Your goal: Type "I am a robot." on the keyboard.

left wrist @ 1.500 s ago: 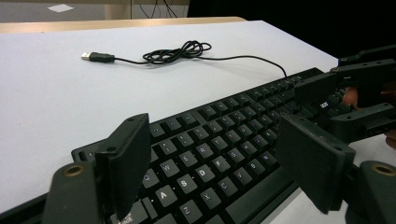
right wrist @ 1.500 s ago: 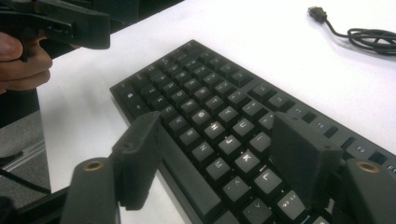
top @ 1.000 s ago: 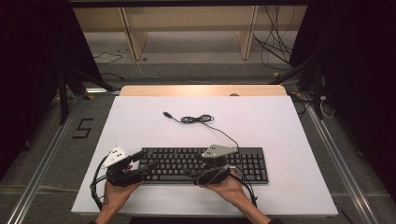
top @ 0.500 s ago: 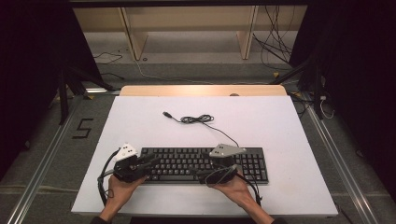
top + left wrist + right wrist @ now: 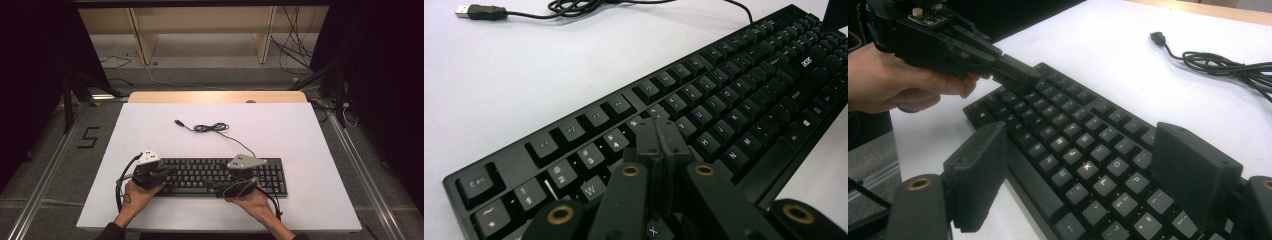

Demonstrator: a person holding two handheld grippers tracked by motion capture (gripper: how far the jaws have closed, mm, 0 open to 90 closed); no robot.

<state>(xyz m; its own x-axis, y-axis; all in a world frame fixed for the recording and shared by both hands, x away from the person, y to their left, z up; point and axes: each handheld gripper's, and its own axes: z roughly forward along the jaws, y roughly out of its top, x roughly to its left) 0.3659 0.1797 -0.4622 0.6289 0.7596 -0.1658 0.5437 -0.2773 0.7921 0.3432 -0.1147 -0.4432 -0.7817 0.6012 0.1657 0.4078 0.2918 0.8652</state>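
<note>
A black keyboard (image 5: 220, 175) lies flat on the white table (image 5: 300, 135) near its front edge. Its cable (image 5: 210, 128) coils behind it and ends in a loose USB plug (image 5: 178, 122). My left gripper (image 5: 169, 173) hovers over the keyboard's left end. In the left gripper view its jaws have just closed and meet (image 5: 659, 131) above the number and letter keys (image 5: 724, 100), with nothing between them. My right gripper (image 5: 218, 188) is at the keyboard's front middle. Its jaws stand wide open (image 5: 1078, 150) over the keys (image 5: 1073, 145), and the left gripper (image 5: 1015, 75) is visible beyond them.
A wooden strip (image 5: 215, 96) runs along the table's far edge. Behind it are a low wooden shelf (image 5: 200, 30) and loose cables on the floor (image 5: 295, 55). Bare white tabletop lies to the right of the keyboard and behind the cable.
The left gripper has moved right, from beside the keyboard's left end to over its keys, and its jaws have come together. The right gripper has stayed put.
</note>
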